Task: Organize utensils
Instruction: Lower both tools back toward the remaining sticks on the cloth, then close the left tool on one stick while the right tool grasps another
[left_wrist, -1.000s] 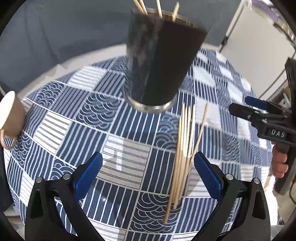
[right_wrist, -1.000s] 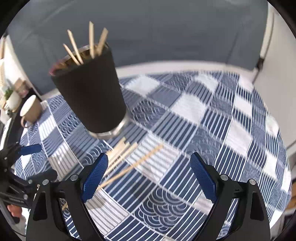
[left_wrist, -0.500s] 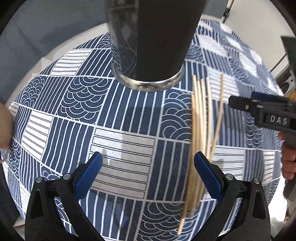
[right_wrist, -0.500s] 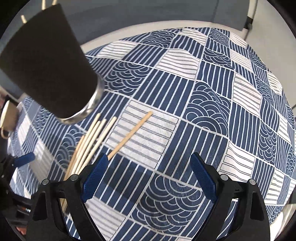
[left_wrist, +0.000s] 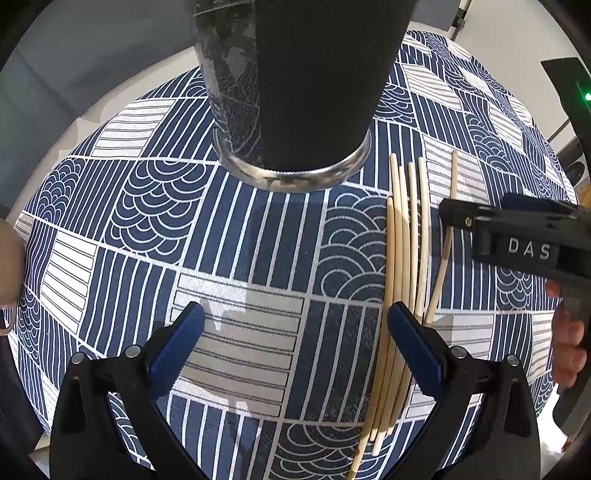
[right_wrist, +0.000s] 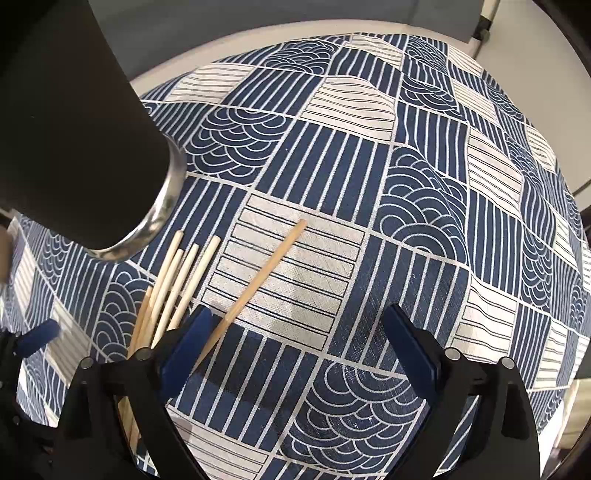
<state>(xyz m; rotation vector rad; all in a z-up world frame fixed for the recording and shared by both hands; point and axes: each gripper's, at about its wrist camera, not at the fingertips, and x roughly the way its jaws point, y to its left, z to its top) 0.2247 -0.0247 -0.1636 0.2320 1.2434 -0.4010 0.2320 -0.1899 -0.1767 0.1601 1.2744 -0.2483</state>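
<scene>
A black cup with a metal base (left_wrist: 295, 92) stands on the patterned cloth; it also shows at the left of the right wrist view (right_wrist: 74, 140). Several wooden chopsticks (left_wrist: 402, 258) lie side by side right of the cup, with one chopstick (right_wrist: 262, 277) apart from the bunch (right_wrist: 173, 284). My left gripper (left_wrist: 295, 347) is open and empty, low over the cloth, its right finger over the bunch. My right gripper (right_wrist: 299, 343) is open, its left finger over the single chopstick; it shows from the side in the left wrist view (left_wrist: 517, 236).
A blue and white patterned tablecloth (right_wrist: 424, 184) covers the round table. A beige mug (left_wrist: 7, 266) sits at the far left edge. A grey wall lies beyond the table's far rim.
Both grippers have moved down and forward toward the chopsticks and the cup. The cup's top and the chopsticks standing in it have left both views. The jaws have stayed open.
</scene>
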